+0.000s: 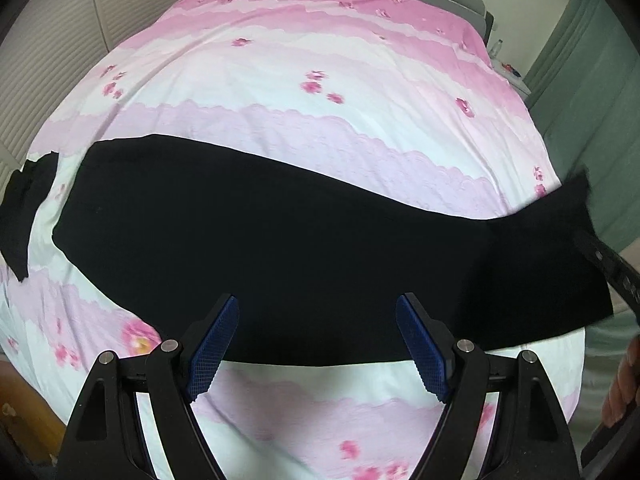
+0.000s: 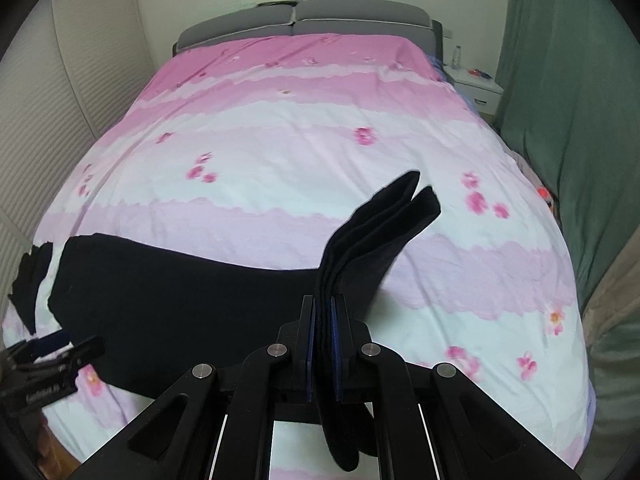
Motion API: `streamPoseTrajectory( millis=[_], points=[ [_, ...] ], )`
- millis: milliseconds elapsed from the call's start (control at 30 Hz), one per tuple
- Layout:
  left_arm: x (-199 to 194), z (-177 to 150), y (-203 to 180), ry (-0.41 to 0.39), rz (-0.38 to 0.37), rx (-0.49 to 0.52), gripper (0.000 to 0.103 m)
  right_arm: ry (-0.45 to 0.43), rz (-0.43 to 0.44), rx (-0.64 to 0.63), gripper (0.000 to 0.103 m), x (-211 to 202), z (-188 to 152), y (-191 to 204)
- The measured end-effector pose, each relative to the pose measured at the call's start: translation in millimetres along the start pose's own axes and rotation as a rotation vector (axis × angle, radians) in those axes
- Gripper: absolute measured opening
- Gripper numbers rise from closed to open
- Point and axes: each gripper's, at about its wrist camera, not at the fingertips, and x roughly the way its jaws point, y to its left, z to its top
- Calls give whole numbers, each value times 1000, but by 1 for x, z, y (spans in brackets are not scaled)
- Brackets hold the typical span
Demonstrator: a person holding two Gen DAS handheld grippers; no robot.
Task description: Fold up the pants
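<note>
Black pants (image 1: 280, 248) lie in a long band across the near part of the bed, also seen in the right wrist view (image 2: 180, 300). My left gripper (image 1: 318, 344) is open, its blue pads (image 1: 214, 348) spread just above the pants' near edge, holding nothing. My right gripper (image 2: 323, 344) is shut on the right end of the pants, lifting it off the bed; the cuffs (image 2: 400, 208) stick up past the jaws. The right gripper's body shows at the right edge of the left wrist view (image 1: 612, 276).
The bed has a pink and white flowered cover (image 2: 300, 128) and a grey headboard (image 2: 304, 20). Another dark garment (image 1: 20, 220) lies at the bed's left edge. A white nightstand (image 2: 478, 88) and green curtain (image 2: 572, 100) stand at right; a white wardrobe (image 2: 36, 120) at left.
</note>
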Motion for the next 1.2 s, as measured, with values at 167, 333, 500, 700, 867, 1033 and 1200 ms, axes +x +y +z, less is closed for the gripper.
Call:
streamPoseTrajectory(
  millis=[167, 333, 500, 700, 867, 1033, 1200],
  points=[
    [-2, 8, 49, 8, -25, -1, 81, 49, -14, -60, 7, 11, 16, 75],
    [3, 19, 93, 20, -32, -10, 81, 128, -53, -112, 7, 48, 18, 142],
    [21, 34, 130, 43, -31, -2, 81, 210, -88, -141, 7, 88, 11, 191],
    [46, 49, 164, 69, -20, -12, 81, 287, -102, -174, 7, 126, 1, 235],
    [58, 58, 183, 80, -17, -26, 81, 336, -94, -184, 7, 154, -9, 265],
    [62, 60, 195, 82, -3, -16, 81, 379, -89, -194, 7, 176, -20, 285],
    [60, 60, 206, 73, 2, -18, 81, 407, -46, -167, 21, 187, -26, 295]
  ],
)
